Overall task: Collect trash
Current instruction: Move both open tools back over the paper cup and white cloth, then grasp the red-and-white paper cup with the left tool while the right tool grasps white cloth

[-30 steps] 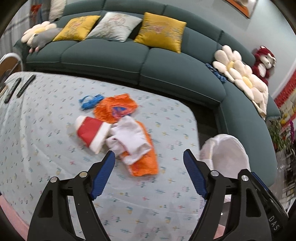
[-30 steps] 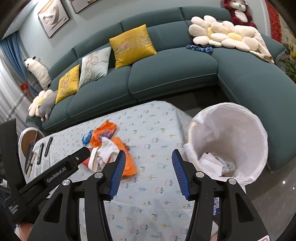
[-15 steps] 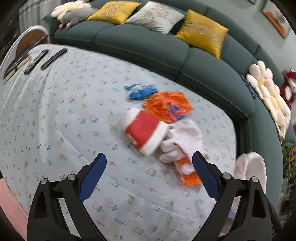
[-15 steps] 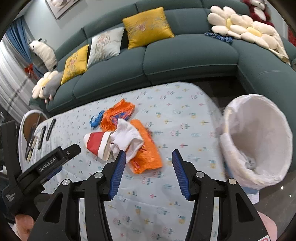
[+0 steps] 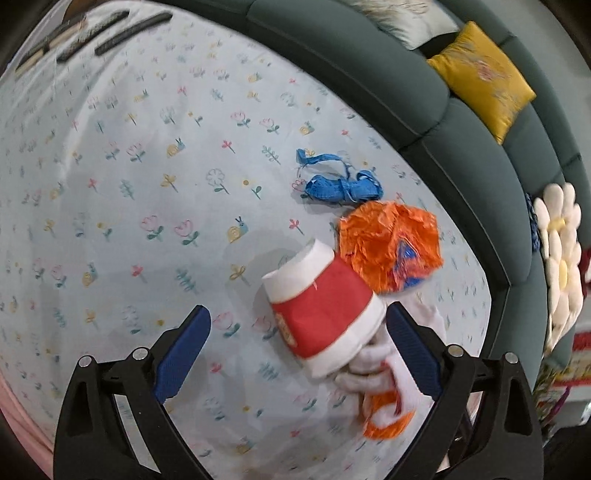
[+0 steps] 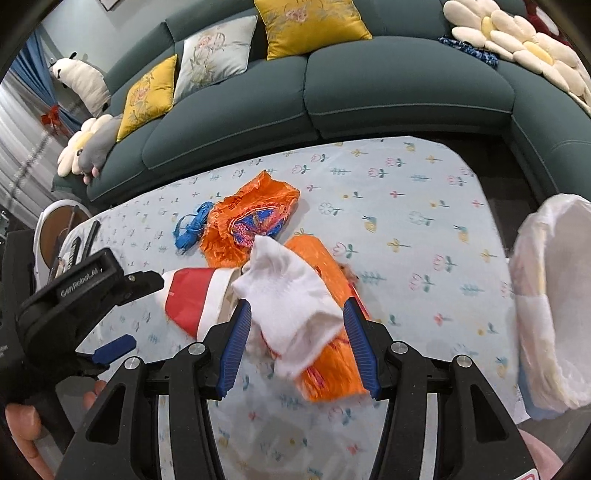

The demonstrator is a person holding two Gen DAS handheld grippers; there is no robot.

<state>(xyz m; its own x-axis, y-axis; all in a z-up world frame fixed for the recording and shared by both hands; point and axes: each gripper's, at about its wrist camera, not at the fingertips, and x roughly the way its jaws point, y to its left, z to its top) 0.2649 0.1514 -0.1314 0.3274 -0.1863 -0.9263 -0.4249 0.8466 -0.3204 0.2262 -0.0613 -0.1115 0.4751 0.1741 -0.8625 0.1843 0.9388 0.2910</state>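
Jaws apart on both — my left gripper [image 5: 295, 343] flanks the cup [image 5: 321, 310], my right gripper [image 6: 297, 336] the tissue [image 6: 291, 295].

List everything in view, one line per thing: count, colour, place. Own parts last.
paper cup: 1, red and white, on its side between the left gripper's fingers
white cloth: 1, white, on the flat orange wrapper, between the right gripper's fingers
orange wrappers: 2, orange, one crumpled beyond the cup, one flat under the cloth
blue ribbon: 1, blue, beside the crumpled wrapper
trash bin: 1, white liner, off the table's right end
remotes: several, dark, far table end
table: 1, pale floral cloth
sofa: 1, dark green, behind the table
cushions: several, yellow, pale and flower-shaped, on the sofa
left gripper: 1, black with blue pads, open
right gripper: 1, same, open
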